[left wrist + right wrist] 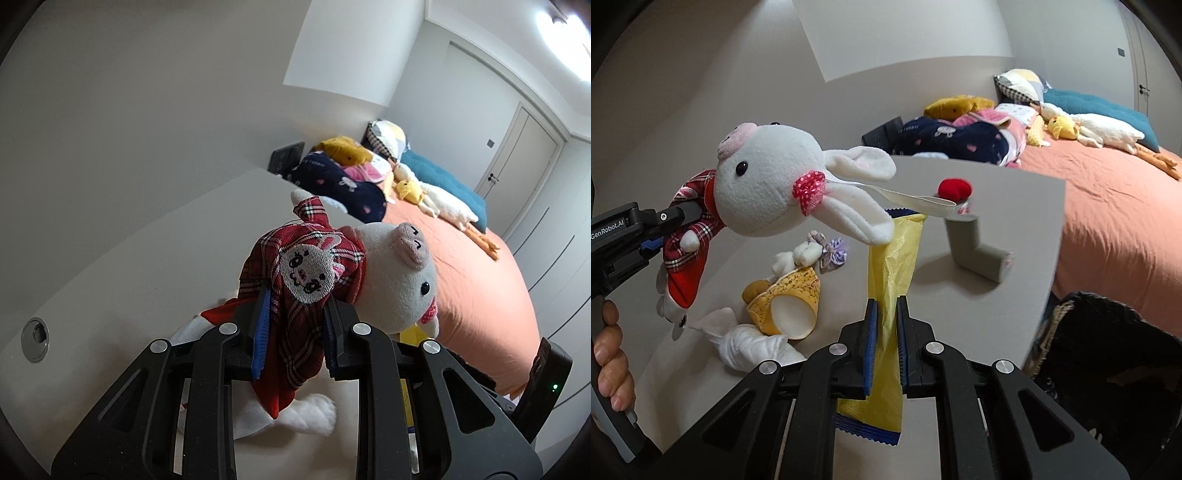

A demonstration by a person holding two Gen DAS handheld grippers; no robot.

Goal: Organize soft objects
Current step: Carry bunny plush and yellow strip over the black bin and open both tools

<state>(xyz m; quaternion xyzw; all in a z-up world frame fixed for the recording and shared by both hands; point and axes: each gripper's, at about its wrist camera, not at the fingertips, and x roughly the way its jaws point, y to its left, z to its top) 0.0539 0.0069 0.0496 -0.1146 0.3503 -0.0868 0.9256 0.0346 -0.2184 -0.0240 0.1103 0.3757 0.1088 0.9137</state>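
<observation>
A white toy rabbit (764,192) in a red plaid dress is being held up above the desk (1015,229) by the left tool (295,317), whose fingers are being kept closed on the plaid cloth at the toy's body; its head and long ears are being left hanging free toward the right. A flat yellow packet (892,273) with a blue serrated edge is being gripped by the right tool (886,347), the pads being pressed narrowly together on its lower half while the upper end is standing up over the desk.

Little of the sorting is judged to be done. Several soft things are being left loose on the near left part of the desk: a yellow patterned cap-shaped piece (786,302), a small brown lump beside it, a bundled white cloth (753,347) in front of it, and a small white and lilac toy (816,251) just behind. Farther right, a grey L-shaped block (979,247) and a red plush shape (955,188) are being seen, well apart from that cluster. A dark basket-like opening (1108,362) is being shown at the near right edge of the desk; it is judged the likely place for the held things, though this cannot be told for certain. The bed (1108,206) beyond is being occupied by pillows and plush toys.
</observation>
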